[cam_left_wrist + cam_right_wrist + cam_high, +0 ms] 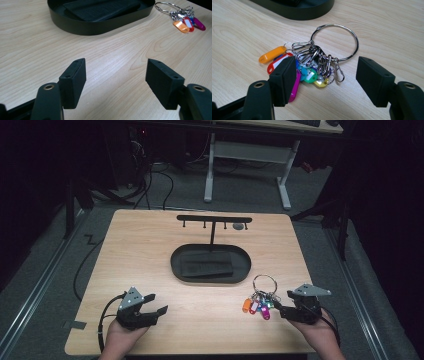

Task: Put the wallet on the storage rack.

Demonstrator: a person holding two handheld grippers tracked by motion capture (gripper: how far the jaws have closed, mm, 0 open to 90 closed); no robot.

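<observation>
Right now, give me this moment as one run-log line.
left gripper: open, empty, over bare table | right gripper: open, by key ring, not gripping | tags: on table | hook stand: nothing hung

Left tongs (154, 303) and right tongs (278, 306): matte black bodies, each topped by a grey three-cornered plate with small dark holes. A black cable loops from the rear of each. Seen along the tongs themselves, both pairs end in thick, block-shaped black pads (74, 81) with flat inner faces and two small screw holes on the upper edge. Each pad sits on a rounded black arm with a brass-coloured rivet. The person's hands (122, 336) are bare, no sleeves in sight.
</observation>
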